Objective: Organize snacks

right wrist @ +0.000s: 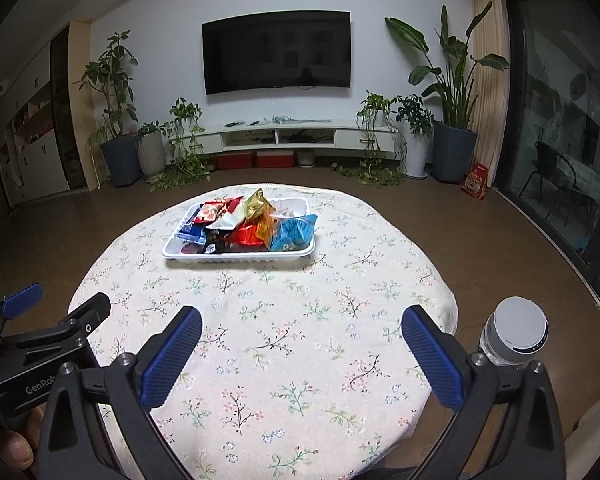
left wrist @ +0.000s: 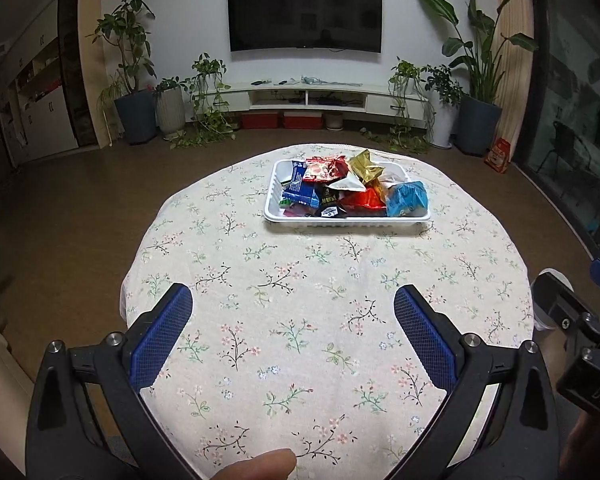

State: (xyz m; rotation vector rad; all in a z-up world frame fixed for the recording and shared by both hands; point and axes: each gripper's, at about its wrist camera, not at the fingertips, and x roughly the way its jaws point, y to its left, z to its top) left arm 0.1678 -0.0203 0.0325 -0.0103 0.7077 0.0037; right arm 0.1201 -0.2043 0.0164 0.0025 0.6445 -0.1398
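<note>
1. The snacks (left wrist: 342, 190) sit heaped in a white tray (left wrist: 346, 219) on the far side of the tabletop (left wrist: 300, 280), at about 12 o'clock from where the person stands.
2. In the pile: a gold packet (left wrist: 365, 166) sticks up at the back, a red packet (left wrist: 324, 169) lies to its 9 o'clock, a dark blue packet (left wrist: 300, 188) leans at the tray's 9 o'clock side, and a light blue packet (left wrist: 407, 199) fills the 3 o'clock end.
3. The floral cloth between the tray and the near edge carries nothing else that I can see.
4. Left tongs (left wrist: 293, 304) hover over the near edge, blue pads spread wide apart, nothing between them.
5. Right tongs (right wrist: 301, 326) hover alongside, opened just as wide, also holding nothing.
6. A bottle with a white cap (right wrist: 515, 335) shows at 3 o'clock, just off the tabletop's edge beside the right tongs.
7. Beyond, a dark television (left wrist: 305, 11) hangs on the far wall over a low white cabinet (left wrist: 308, 98), with potted plants (left wrist: 130, 68) on both sides.
</note>
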